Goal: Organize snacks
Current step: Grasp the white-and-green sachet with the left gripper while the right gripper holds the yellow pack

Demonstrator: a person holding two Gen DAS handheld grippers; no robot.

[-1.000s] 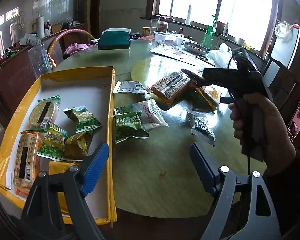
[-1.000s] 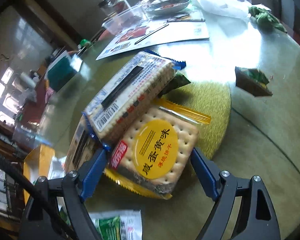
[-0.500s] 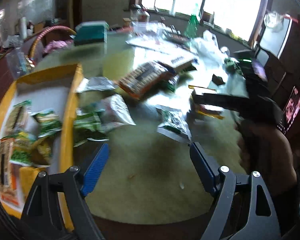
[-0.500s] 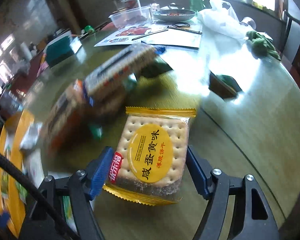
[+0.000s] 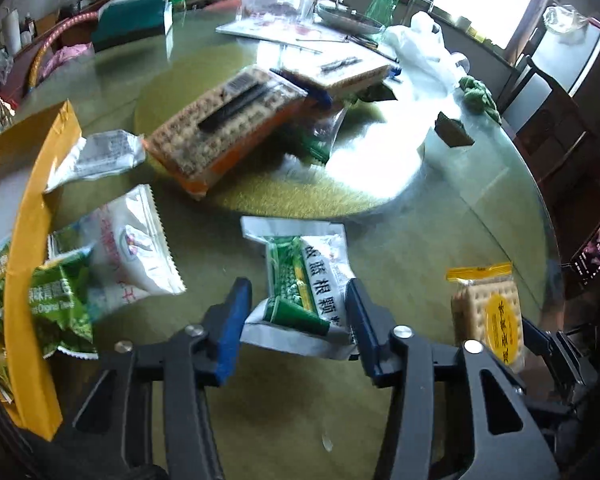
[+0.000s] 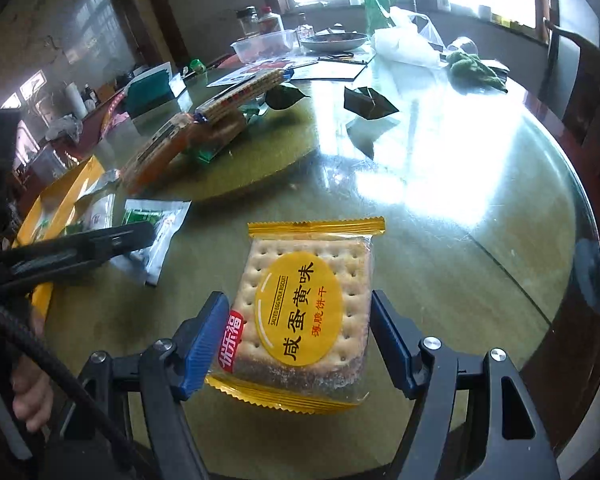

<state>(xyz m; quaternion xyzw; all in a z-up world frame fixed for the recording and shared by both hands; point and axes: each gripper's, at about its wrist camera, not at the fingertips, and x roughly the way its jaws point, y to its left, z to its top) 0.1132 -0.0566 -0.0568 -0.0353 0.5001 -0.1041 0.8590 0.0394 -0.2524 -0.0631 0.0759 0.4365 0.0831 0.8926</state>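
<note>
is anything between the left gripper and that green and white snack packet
No. The green and white packet already lies between the closing jaws of the left gripper, with nothing else in the gap.

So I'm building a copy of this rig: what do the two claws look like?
Both match: the left claw and right claw have black, angular linkage arms with silver pivot bolts and ribbed blue pads on the fingertips. A black braided cable runs past the bare hand in the right wrist view.
</note>
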